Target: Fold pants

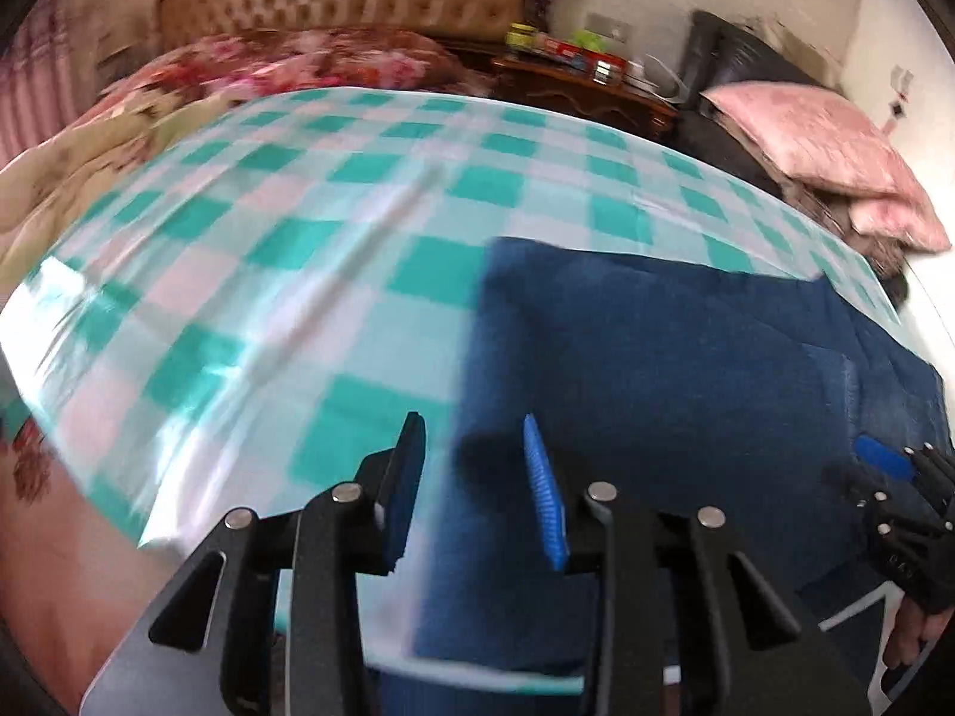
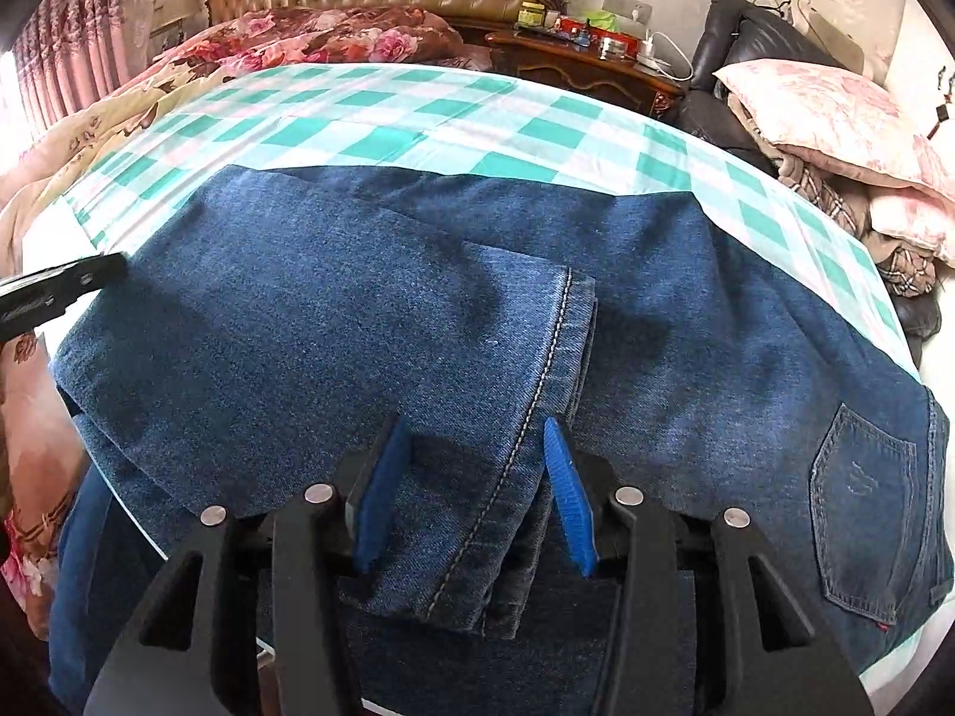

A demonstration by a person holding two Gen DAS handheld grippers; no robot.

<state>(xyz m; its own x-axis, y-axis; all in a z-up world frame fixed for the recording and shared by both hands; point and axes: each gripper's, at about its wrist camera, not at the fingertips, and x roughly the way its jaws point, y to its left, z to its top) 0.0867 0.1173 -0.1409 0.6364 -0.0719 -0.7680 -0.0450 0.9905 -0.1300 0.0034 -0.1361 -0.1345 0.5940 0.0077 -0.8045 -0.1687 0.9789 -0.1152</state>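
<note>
Both grippers, left (image 1: 474,489) and right (image 2: 474,492), had black angular linkages, round silver pivot pins and ribbed blue finger pads (image 2: 570,501).

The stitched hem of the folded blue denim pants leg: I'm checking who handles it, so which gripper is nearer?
Right. The right gripper straddles the stitched hem, pads either side. The left gripper hovers over the pants' far-left folded edge, near the green checked sheet.

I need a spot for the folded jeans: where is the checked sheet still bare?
Bare checked sheet lies between the jeans and the floral quilt. The near edge is crowded by denim and both grippers.
</note>
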